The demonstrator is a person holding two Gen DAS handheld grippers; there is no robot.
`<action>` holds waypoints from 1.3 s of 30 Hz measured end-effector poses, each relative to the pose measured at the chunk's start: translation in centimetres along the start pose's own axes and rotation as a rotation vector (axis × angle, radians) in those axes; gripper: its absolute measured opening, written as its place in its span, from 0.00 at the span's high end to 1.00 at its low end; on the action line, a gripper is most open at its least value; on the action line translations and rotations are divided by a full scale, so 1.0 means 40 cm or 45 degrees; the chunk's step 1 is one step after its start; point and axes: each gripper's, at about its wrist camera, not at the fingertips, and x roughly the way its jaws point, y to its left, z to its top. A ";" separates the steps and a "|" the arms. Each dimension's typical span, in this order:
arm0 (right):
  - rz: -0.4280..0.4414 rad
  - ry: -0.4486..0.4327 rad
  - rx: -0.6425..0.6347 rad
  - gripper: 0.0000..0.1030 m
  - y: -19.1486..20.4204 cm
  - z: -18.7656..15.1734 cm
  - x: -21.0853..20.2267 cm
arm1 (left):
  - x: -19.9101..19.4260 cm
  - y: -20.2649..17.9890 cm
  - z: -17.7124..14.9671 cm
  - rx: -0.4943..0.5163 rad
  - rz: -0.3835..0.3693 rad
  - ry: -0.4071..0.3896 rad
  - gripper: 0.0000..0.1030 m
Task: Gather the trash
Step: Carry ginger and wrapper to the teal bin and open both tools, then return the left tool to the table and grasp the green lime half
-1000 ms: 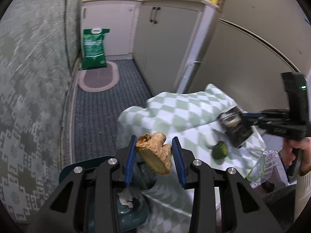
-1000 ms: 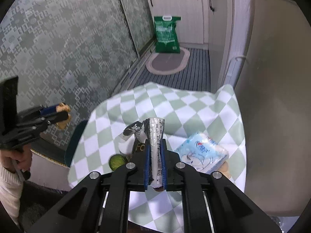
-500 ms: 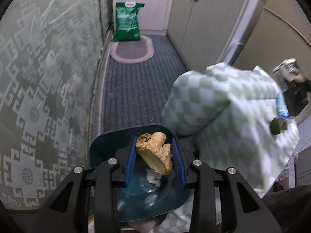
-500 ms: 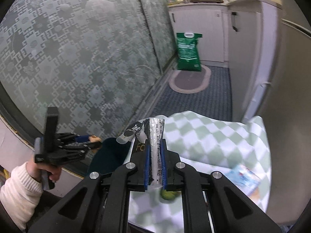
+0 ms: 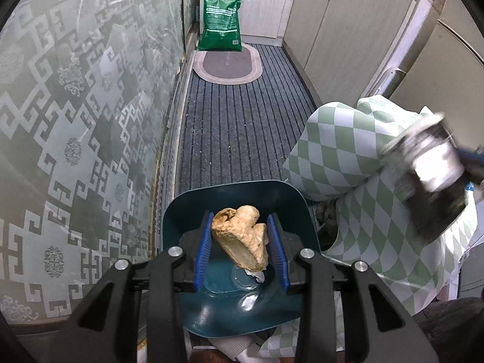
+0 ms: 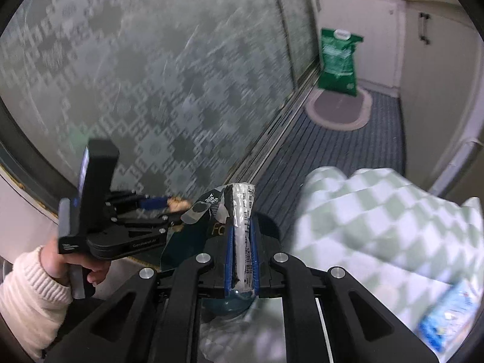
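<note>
The left gripper (image 5: 239, 243) has its blue ribbed pads closed against a lumpy tan piece of bread (image 5: 240, 237), rough and torn at one end, held directly above a dark teal plastic bin (image 5: 236, 193) with rounded corners. A white scrap and clear plastic lie in the bin, partly hidden by the bread. The right gripper (image 6: 241, 254) is clamped tight on a crumpled silver-and-black foil wrapper (image 6: 240, 211), also over the bin. A green-checked cloth (image 5: 348, 151) drapes beside the bin; it is blurred in the right view. A green sack (image 5: 222, 21) stands beyond an oval mat (image 5: 228, 68).
</note>
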 end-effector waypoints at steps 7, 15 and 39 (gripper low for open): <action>-0.006 0.108 -0.015 0.90 0.058 -0.001 0.124 | -0.027 0.040 0.006 -0.060 0.007 -0.033 0.63; 0.027 0.178 -0.024 0.59 0.097 -0.009 0.188 | -0.062 0.089 0.014 -0.142 0.001 -0.083 0.85; -0.080 -0.149 0.204 0.59 -0.176 -0.034 -0.168 | -0.050 -0.114 0.028 0.123 -0.112 -0.076 0.96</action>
